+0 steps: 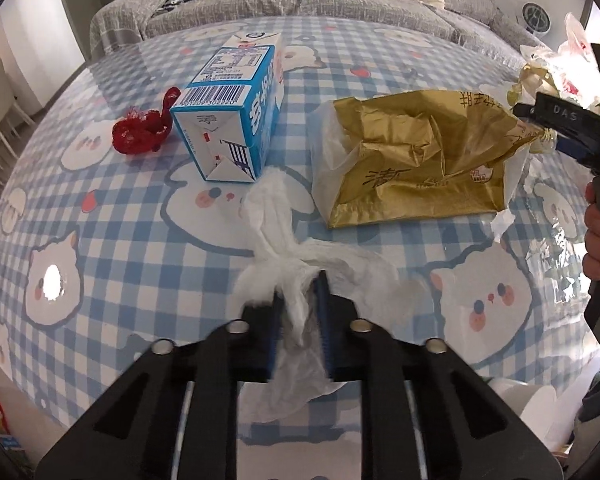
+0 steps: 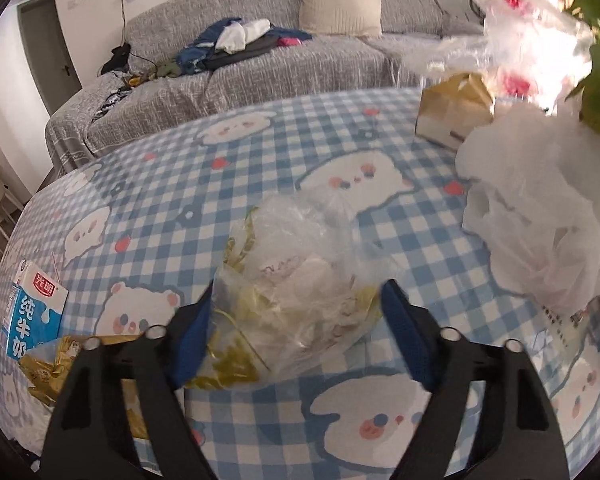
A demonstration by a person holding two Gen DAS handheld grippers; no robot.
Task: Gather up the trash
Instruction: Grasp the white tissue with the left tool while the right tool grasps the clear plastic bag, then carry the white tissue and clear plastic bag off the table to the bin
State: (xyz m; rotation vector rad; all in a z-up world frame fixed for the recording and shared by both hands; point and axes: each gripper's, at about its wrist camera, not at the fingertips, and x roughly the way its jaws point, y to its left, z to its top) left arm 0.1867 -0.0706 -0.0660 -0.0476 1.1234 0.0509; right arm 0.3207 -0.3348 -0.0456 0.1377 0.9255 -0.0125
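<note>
Here, left gripper clamped on a thin, crumpled white tissue, soft and trailing across the glossy checked tablecloth. Likely to tear or slip free if lifted fast, since only a twisted strand sits between the pads. Right gripper with jaws apart around a crinkly clear plastic bag; contact unclear. Slick film, puffy and shapeless, could squirt out while closing. Farther out: rigid blue-and-white milk carton on its side, creased gold foil bag, red mesh wad.
</note>
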